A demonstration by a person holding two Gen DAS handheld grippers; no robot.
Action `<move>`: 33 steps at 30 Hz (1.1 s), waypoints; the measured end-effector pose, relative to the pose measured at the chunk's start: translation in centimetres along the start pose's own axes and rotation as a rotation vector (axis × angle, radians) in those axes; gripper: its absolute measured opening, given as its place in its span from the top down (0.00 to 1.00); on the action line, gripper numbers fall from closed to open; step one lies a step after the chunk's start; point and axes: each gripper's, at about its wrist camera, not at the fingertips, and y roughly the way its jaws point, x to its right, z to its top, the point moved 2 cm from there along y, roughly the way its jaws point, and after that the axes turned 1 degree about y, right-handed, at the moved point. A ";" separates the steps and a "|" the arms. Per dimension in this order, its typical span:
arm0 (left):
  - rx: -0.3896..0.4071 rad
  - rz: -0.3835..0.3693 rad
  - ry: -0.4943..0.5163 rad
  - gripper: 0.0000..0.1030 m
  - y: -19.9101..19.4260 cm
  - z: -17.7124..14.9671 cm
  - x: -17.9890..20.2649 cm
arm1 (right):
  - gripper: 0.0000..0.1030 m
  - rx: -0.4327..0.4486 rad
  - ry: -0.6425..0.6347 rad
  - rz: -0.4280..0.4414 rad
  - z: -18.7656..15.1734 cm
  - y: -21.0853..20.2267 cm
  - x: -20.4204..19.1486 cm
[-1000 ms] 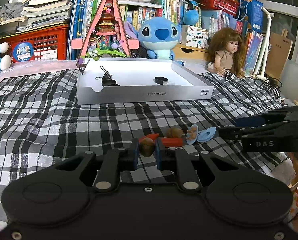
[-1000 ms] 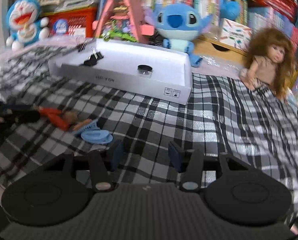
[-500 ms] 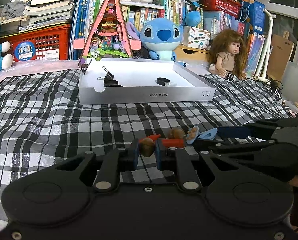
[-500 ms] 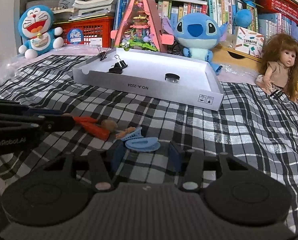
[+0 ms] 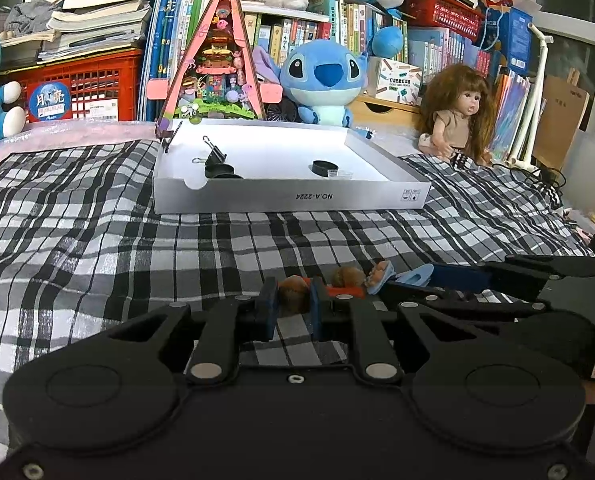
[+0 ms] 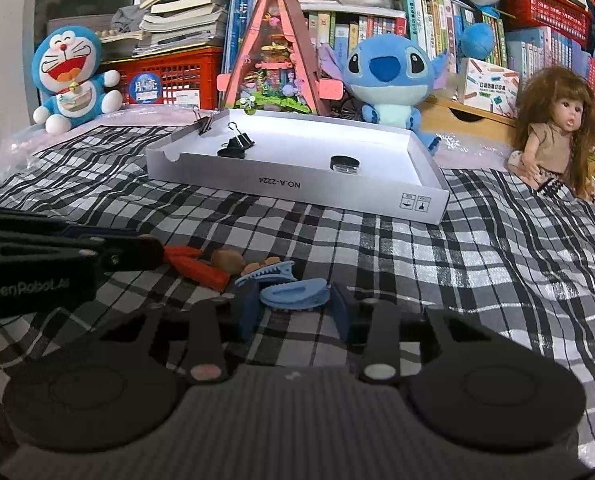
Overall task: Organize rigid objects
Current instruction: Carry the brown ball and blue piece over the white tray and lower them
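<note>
Crowding the blue hair clip (image 6: 295, 295): orange toy (image 6: 195, 265), left claw (image 6: 153, 254).

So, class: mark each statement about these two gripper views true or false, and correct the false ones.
1. The white box holds binder clips. True.
2. The blue hair clip lies in the white box. False: it lies on the checked cloth between the fingers of the right gripper, whose jaws have just been closing on it.
3. The left gripper is open and empty. False: it is shut on a brown nut-like piece.
4. A blue plush toy sits behind the white box. True.
</note>
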 end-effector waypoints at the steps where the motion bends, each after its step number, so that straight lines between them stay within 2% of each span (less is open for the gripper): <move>1: 0.002 -0.001 0.000 0.85 0.0 0.2 0.0 | 0.57 0.001 0.002 0.001 0.1 0.0 0.1; 8: 0.023 -0.007 -0.009 0.85 0.6 3.4 -0.5 | 0.57 0.007 0.068 0.010 2.1 -0.1 1.8; 15: 0.046 -0.006 -0.034 0.85 2.8 9.3 -1.8 | 0.57 0.007 0.150 0.027 6.6 0.9 4.3; 24: -0.032 -0.007 -0.163 0.85 9.9 16.1 -5.6 | 0.57 -0.058 0.290 0.055 12.9 5.8 7.2; 33: -0.085 0.058 -0.211 0.85 17.3 18.1 -8.1 | 0.57 -0.166 0.350 0.058 15.3 12.2 8.2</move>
